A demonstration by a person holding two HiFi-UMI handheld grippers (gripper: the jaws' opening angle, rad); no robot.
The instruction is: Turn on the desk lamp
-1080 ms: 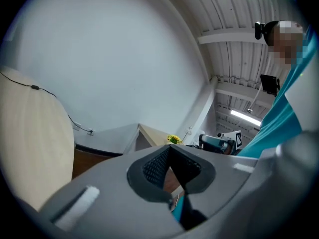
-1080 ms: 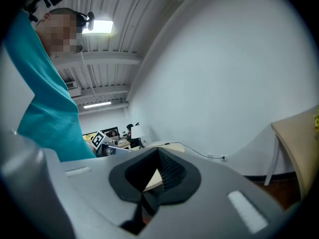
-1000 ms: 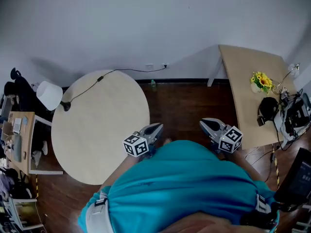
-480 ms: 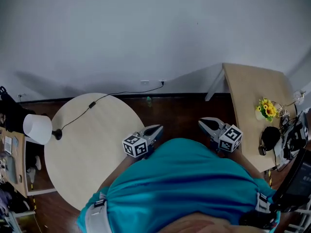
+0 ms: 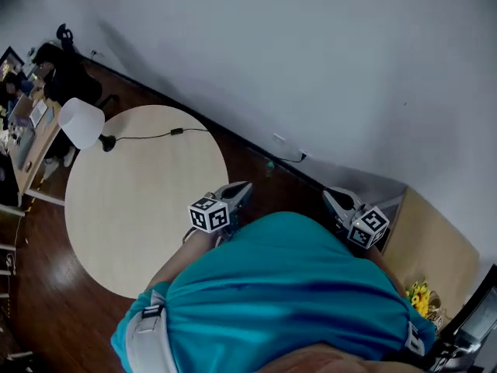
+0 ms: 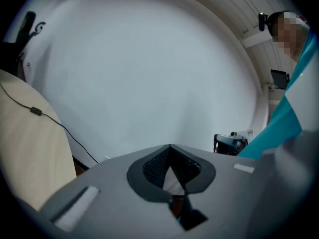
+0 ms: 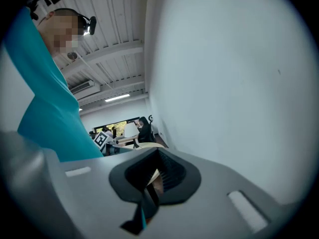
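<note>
A desk lamp [image 5: 81, 123] with a white shade stands unlit on its black base [image 5: 107, 142] at the far left edge of a round wooden table [image 5: 140, 208]. Its black cord runs along the table's far side through an inline switch [image 5: 177, 131] toward the wall. That switch [image 6: 36, 111] and the table [image 6: 25, 153] also show at the left of the left gripper view. My left gripper [image 5: 243, 186] hangs shut and empty at the table's near right edge, well away from the lamp. My right gripper [image 5: 328, 195] is shut and empty over the dark floor.
A white wall runs across the back with an outlet [image 5: 278, 139]. A second wooden table [image 5: 427, 247] with yellow flowers [image 5: 419, 294] stands at the right. At the far left are a cluttered desk [image 5: 23, 130] and a black chair [image 5: 70, 76]. My teal shirt fills the lower head view.
The head view has swung round, so the round table and lamp now sit at the upper left and the side table low at the right. Both grippers stay shut near my body.
</note>
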